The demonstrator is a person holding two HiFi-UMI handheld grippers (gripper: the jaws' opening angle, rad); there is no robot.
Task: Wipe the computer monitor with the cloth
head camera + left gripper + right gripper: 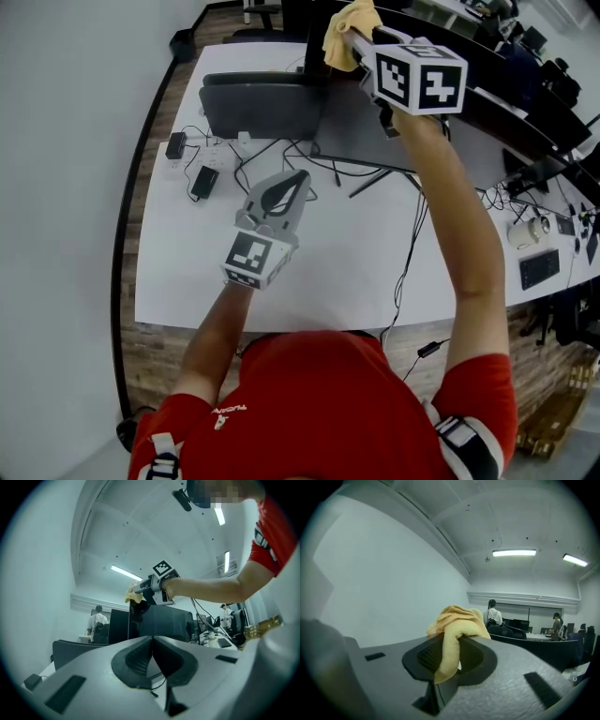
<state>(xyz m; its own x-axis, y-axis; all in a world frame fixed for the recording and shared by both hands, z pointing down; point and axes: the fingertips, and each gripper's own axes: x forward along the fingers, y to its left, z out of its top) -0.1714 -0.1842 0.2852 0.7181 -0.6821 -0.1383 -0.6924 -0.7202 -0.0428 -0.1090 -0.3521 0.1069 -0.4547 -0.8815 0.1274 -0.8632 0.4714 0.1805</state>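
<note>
Computer monitor: risk of tipping if shoved at its top; cloth clamped in right hand-held gripper, left hand-held gripper closed, empty.

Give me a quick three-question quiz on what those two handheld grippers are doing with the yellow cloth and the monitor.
1. True or false: the left gripper holds the yellow cloth.
2. Fill in: above the white table, the left gripper's jaws are ____, with nothing between them.
3. Where is the cloth? A. flat on the table. B. clamped in the right gripper, up at the monitor's top corner. C. hanging from the person's sleeve.

Key: 1 false; 2 shut; 3 B.
</note>
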